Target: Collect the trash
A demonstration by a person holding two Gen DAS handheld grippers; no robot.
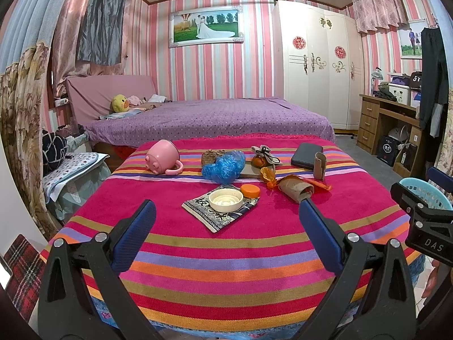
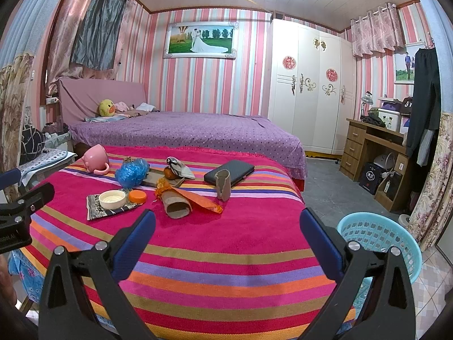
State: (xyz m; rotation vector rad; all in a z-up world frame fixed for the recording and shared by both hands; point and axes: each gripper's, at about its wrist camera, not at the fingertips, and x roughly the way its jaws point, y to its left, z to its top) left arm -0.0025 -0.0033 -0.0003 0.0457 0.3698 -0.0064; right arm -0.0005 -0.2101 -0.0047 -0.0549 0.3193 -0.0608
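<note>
nothing collected yet: both the left gripper and right gripper spread, empty. crumpled blue plastic wrap, orange wrapper, cardboard tubes at 12 o'clock on striped tabletop; light-blue plastic basket at 3 o'clock looks empty.

White letters "DAS" are showing on the black plastic right claw body, just right of the left claw.

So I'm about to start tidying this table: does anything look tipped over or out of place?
Yes. The pink mug lies on its side at the far left of the striped cloth. One cardboard tube lies flat near the middle, while another stands upright beside the dark case.
</note>
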